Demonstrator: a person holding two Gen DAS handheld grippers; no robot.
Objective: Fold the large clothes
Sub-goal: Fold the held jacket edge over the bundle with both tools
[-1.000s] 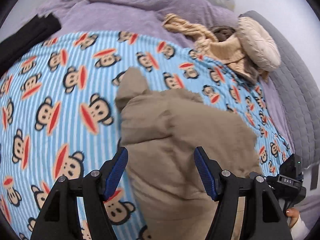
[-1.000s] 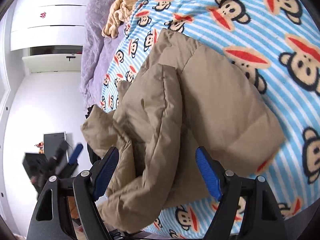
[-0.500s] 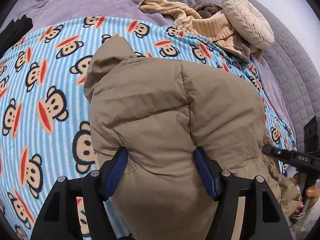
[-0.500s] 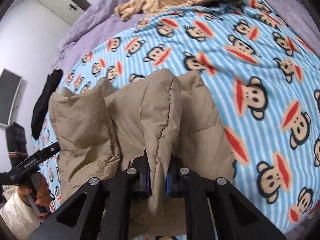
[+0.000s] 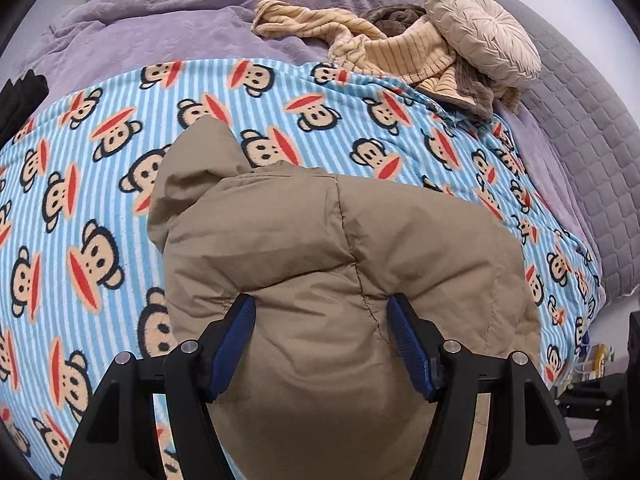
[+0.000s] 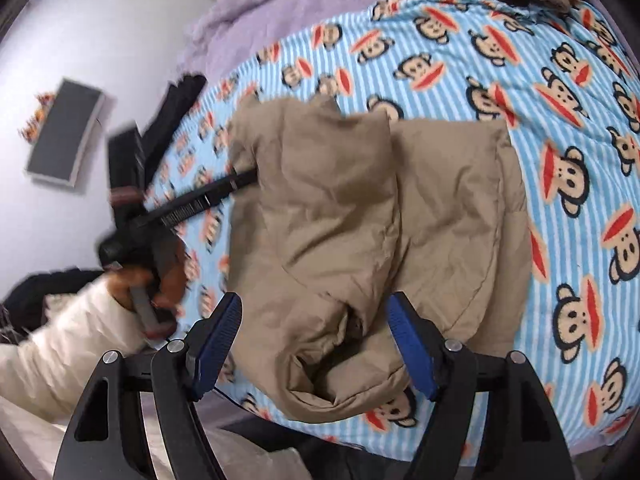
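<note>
A tan puffer jacket (image 5: 320,248) lies folded over on the blue striped monkey-print blanket (image 5: 80,184). My left gripper (image 5: 322,344) points down at it. Its blue pads stand apart with a puffy bulge of jacket filling the gap between them; I see no pinch. In the right wrist view the left gripper's fingers (image 6: 208,198) reach the jacket's left edge (image 6: 248,152). My right gripper (image 6: 314,344) hovers above the jacket's (image 6: 440,208) near, rumpled end, jaws opening, the fabric lying loose below and between the pads.
A purple blanket (image 5: 168,28) covers the far side of the bed. A heap of beige striped clothes (image 5: 400,52) and a round cream cushion (image 5: 480,32) lie at the back right by a grey quilted edge (image 5: 576,112). A black garment (image 6: 176,100) hangs at the left edge. A hand in a cream sleeve (image 6: 60,340) holds the left gripper.
The right gripper pinched an upright fold of the jacket half a second ago; it has since let go and lifted, and the fold lies flat. The left gripper slid onto the jacket.
</note>
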